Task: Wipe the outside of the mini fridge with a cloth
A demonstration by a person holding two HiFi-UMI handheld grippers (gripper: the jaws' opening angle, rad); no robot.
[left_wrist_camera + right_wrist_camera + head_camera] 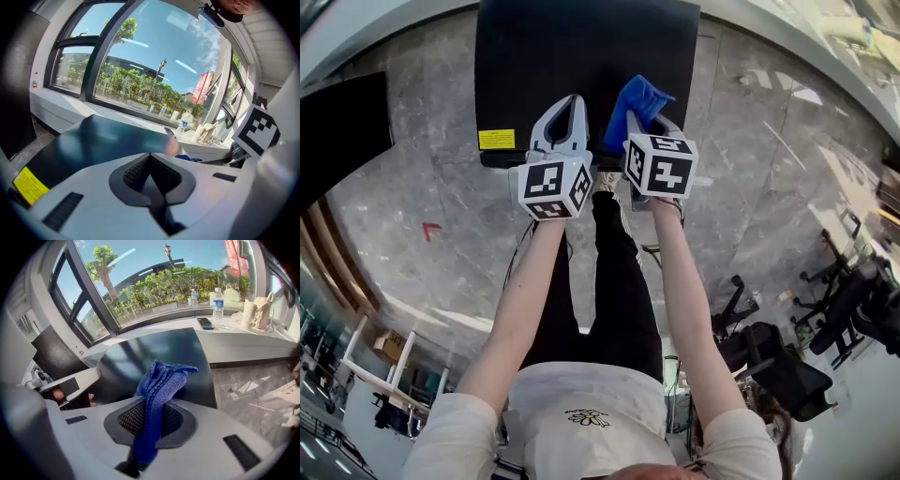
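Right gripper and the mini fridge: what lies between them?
Only the blue cloth, pinched in the right gripper's shut jaws, over the fridge's dark top; right gripper view.

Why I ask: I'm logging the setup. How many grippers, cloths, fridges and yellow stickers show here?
Grippers: 2 (left gripper, jaws together, nothing between; right gripper, jaws on the cloth)
Cloth: 1, blue
Fridge: 1, black
Yellow sticker: 1, on the fridge
Total: 5
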